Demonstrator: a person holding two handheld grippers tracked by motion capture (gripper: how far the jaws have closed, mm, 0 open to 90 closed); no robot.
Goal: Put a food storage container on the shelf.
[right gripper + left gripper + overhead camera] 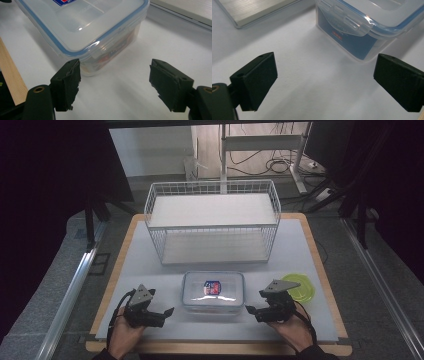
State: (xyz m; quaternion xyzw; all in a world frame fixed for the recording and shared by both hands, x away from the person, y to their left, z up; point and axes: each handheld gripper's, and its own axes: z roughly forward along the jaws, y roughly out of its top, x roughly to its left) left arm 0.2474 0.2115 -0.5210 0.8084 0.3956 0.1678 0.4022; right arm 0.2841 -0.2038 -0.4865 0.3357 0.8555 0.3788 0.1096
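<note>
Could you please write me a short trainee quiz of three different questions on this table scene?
1. True or false: the left gripper is shut on the box.
2. What lies just behind the right gripper, by the table's right edge?
A. a red cup
B. a green lid
C. a spoon
3. Fill in: beyond the box stands a white wire ____.

Key
1. False: both grippers are open, one at each end of the box, with nothing between the jaws.
2. B
3. basket
</note>
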